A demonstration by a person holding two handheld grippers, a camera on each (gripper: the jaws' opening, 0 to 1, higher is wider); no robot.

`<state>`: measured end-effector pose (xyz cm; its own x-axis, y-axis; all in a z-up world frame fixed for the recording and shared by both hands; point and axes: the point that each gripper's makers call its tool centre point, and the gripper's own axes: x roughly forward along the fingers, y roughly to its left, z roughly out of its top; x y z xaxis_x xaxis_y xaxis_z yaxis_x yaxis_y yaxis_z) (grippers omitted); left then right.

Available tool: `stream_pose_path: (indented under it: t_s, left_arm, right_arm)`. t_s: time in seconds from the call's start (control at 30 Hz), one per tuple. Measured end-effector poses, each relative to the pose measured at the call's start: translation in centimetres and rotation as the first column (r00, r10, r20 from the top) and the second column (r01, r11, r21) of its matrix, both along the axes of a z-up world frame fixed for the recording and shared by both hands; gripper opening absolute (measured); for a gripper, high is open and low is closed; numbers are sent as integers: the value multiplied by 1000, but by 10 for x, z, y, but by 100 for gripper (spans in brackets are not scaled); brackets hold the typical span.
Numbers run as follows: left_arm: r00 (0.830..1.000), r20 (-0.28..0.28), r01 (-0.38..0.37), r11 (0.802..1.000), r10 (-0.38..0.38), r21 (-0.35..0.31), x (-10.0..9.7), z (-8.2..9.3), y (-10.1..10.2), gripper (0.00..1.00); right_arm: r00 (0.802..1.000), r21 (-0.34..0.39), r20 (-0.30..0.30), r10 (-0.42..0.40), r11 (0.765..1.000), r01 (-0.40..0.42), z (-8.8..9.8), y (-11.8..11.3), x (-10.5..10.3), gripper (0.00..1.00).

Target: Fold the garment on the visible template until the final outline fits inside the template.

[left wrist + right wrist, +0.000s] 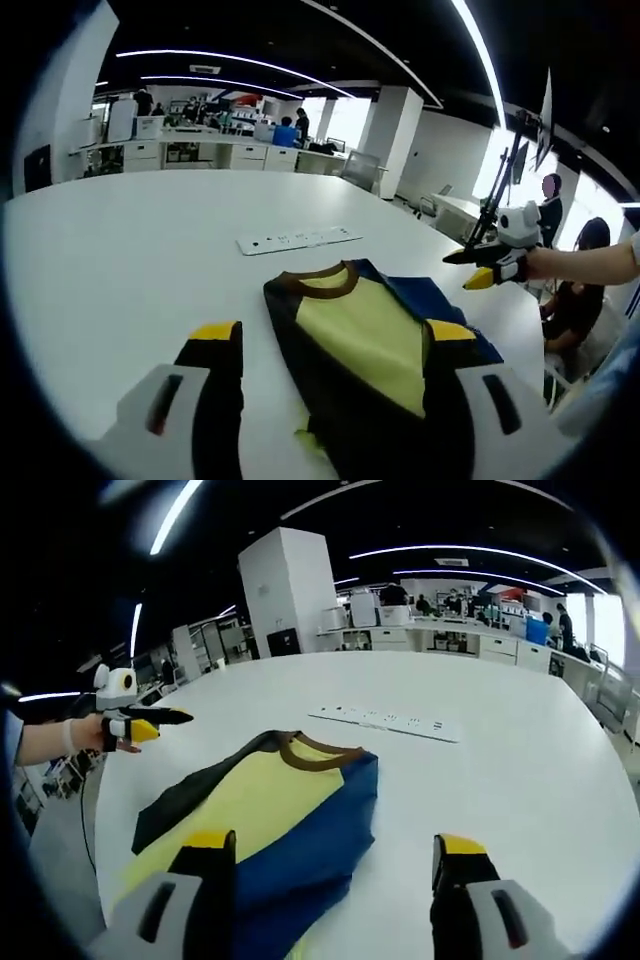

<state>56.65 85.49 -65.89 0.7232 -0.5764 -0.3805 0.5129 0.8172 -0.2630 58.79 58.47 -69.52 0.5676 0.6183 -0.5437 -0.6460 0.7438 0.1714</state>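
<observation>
Garment point(365, 345) lying flat on the white table point(130, 240), partly folded: yellow panel facing up, brown collar point(325, 278) toward the far side, black side and blue side showing along its edges. In the left gripper view, spread just ahead of the left gripper point(335, 345), between its two yellow-tipped jaws, with the right-hand jaw over the garment's blue and black edge and the left-hand jaw over bare table. Left gripper wide open, nothing held. In the right gripper view, same garment point(265, 820) ahead and to the left of the right gripper point(335, 860), left-hand jaw over the blue fabric, right-hand jaw over bare table point(530, 780). Right gripper also spread wide, gripping nothing. White power strip point(298, 240) lying on the table beyond the collar, well apart from the garment; seen again past the collar in the right gripper view point(385, 722). Other gripper raised off to the side of the table in each view, held in a hand, clear of the cloth. Desks, a white pillar and seated people in the office background.
</observation>
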Motion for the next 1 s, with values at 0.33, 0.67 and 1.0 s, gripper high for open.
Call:
stream_pose_path:
  t_s: [0.33, 0.67, 1.0]
  left_arm:
    - [1000, 6, -12, 1000, 12, -14, -26, 4, 4, 66]
    - [999, 23, -21, 999, 22, -31, -40, 13, 4, 63]
    - [1000, 12, -20, 999, 20, -34, -51, 3, 2, 63]
  right_arm:
    - [1000, -9, 13, 9, 1000, -9, 7, -7, -38, 78]
    - [997, -23, 26, 71, 997, -70, 6, -7, -94, 65]
    - [994, -11, -61, 88, 996, -89, -26, -8, -132, 56]
